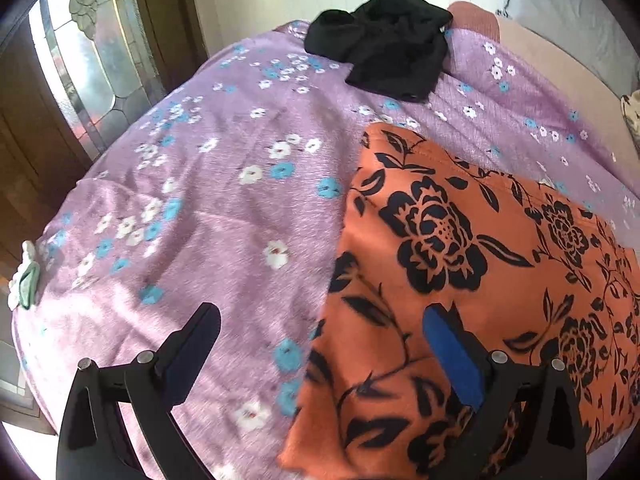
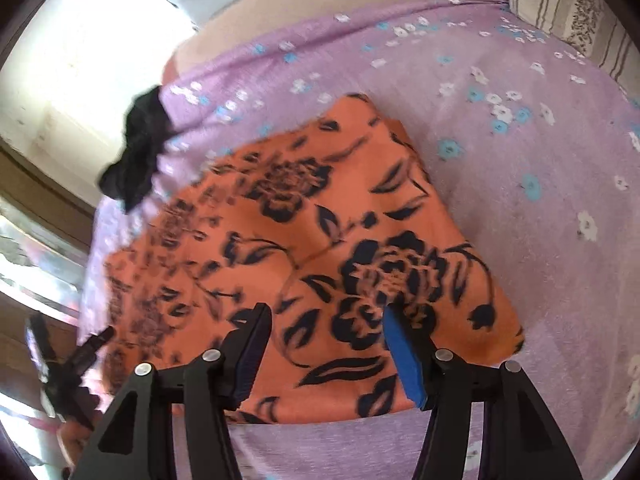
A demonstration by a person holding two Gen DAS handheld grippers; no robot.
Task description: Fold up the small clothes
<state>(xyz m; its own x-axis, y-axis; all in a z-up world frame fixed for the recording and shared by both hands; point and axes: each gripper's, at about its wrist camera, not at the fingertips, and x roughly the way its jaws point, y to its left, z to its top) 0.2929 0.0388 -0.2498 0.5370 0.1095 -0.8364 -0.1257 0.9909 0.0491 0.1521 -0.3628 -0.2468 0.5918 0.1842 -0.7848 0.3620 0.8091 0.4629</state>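
Orange floral garment (image 1: 460, 264) lies flat on the bed (image 1: 208, 200), on the purple flowered bedspread, folded to a rough rectangle; a fold line or seam runs down its middle in the right wrist view, so it reads as at least one fold in. It sits toward the bed's near edge, probably so both hands can reach it without leaning. Left tongs (image 1: 324, 320) are spread wide and hold nothing: one finger is over bare bedspread, the blue-padded one over the garment's left edge, apparently lined up to straddle that edge. Can't tell whether either pad touches fabric. Right tongs (image 2: 326, 322) are about half open, nothing pinched; both fingers hang over the garment's near right part, with cloth visible between them but not pressed. My read: both are positioned for the next grab at the near edge or corners, to carry it over into another fold, or they've just let go after smoothing; frames don't settle which. Black garment (image 1: 380, 52) is bunched up at the bed's far edge, well apart from the orange one, likely parked there waiting its turn. A striped pillow (image 2: 568, 16) sits at the far right corner, out of the way. Thin slippery-looking fabric, so a shallow pinch may take only the top layer.
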